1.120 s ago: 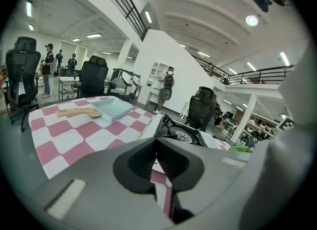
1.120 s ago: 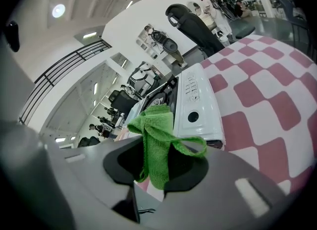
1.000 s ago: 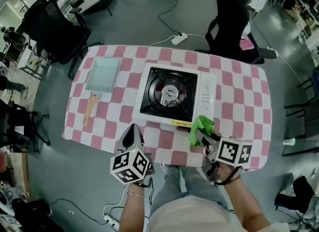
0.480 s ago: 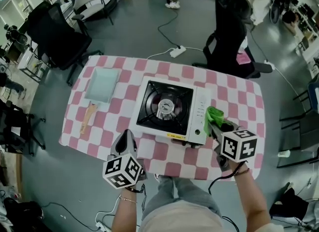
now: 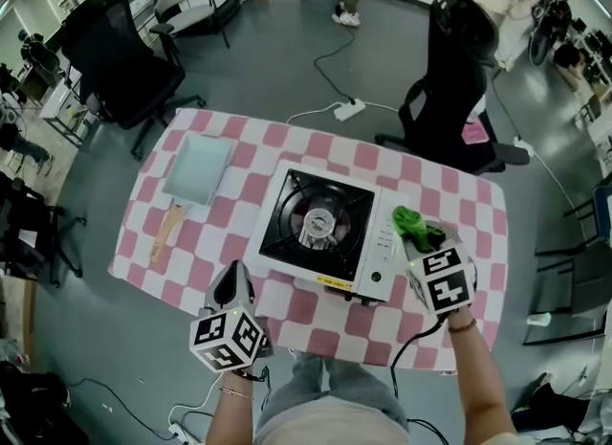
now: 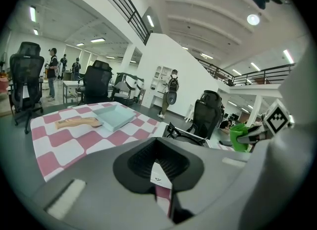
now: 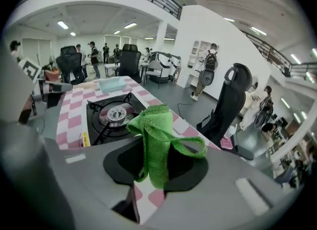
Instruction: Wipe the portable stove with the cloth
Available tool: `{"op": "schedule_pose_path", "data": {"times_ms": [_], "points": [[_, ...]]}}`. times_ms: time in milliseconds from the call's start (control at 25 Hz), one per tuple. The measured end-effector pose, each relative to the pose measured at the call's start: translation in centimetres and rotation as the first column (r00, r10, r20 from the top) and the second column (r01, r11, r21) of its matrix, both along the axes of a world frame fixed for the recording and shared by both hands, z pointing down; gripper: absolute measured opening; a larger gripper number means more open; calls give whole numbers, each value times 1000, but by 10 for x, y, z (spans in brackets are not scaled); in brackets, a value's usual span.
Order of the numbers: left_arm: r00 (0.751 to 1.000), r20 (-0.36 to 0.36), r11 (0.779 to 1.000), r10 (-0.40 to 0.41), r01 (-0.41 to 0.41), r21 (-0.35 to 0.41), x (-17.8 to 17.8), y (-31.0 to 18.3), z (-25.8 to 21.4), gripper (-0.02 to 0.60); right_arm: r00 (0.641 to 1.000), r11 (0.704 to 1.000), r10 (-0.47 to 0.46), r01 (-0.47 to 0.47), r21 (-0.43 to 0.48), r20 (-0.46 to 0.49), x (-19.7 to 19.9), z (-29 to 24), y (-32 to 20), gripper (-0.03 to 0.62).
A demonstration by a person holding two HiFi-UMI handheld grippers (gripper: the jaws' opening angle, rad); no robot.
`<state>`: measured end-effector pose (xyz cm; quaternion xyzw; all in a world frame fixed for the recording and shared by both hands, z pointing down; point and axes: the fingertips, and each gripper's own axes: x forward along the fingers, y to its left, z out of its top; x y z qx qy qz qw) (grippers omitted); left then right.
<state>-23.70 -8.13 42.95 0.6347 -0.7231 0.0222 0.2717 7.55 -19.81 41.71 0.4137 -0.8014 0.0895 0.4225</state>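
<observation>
Right tool (image 5: 422,236), clenched on the cloth (image 5: 411,219), has moved forward over the stove (image 5: 287,240); left tool (image 5: 232,282) clenched empty

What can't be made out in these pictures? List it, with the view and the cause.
Whether the cloth touches the portable stove: head view, the right gripper overlaps its lower end.
Print on the stove's yellow label: head view, too small.
The stove's near side: left gripper view, hidden behind the left gripper's body.
Whether the wooden handle joins the teal tray: head view, too small.

Bunched green cloth (image 5: 411,220) by white stove (image 5: 316,229)
</observation>
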Motion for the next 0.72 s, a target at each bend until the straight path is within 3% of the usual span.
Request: {"op": "schedule_pose_path", "data": {"times_ms": [200,720], "points": [[1000,14,1000,-2,3,-9,-3,-8,1,0,977,996,-84,86,0,-194,-1,17,-22,106],[1000,13,999,-15,16,-39,-9,-28,12,0,881,984,-149,179,24,-450,-6,47,-68,106]]}}
